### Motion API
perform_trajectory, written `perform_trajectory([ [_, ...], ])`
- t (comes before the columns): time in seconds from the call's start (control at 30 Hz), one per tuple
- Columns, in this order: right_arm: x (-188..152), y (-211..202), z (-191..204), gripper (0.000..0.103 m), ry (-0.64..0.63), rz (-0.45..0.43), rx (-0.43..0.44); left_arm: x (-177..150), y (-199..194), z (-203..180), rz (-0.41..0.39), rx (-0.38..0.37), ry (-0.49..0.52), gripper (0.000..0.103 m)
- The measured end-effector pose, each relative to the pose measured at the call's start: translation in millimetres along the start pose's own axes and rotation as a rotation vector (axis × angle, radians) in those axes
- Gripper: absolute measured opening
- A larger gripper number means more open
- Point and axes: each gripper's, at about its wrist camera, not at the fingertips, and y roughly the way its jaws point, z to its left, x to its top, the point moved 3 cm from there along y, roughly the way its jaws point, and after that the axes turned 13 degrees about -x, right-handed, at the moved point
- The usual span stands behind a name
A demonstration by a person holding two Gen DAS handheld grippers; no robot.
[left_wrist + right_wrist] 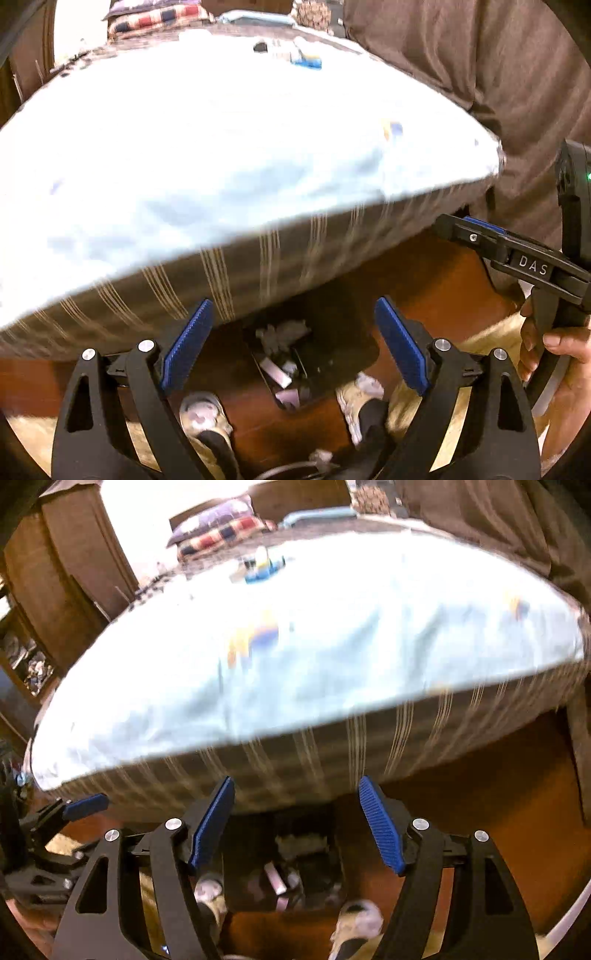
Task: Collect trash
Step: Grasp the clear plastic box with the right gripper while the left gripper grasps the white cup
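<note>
A dark bin [332,354] stands on the floor below the bed edge, with crumpled paper and wrappers [280,369] inside; it also shows in the right wrist view [295,871]. My left gripper [295,347] is open and empty above the bin. My right gripper [295,823] is open and empty above the bin too; it appears at the right of the left wrist view [480,229]. Small blue and yellow items [306,61] lie at the far side of the bed [264,566]. Another yellow and blue scrap [255,638] lies on the sheet.
A bed with a pale blue sheet [221,155] and striped mattress side [258,266] fills the middle. Person's shoes [203,413] stand on the red-brown floor [436,280] beside the bin. Brown curtain [480,74] hangs at right. Pillows [221,531] lie at the back.
</note>
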Motion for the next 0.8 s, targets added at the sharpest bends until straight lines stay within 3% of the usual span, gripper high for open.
perform_trajectory([
  [0.23, 60, -16, -11, 0.073, -0.008, -0.087, -0.017, 53, -33, 17, -0.075, 0.036, -0.001, 0.085],
  [0.43, 104, 1, -8, 0.073, -0.003, -0.137, -0.044, 107, -52, 37, -0.142, 0.067, -0.002, 0.087],
  [0.8, 170, 78, 9, 0.073, -0.012, -0.13, -0.098, 192, -16, 97, -0.182, 0.176, -0.015, 0.087],
])
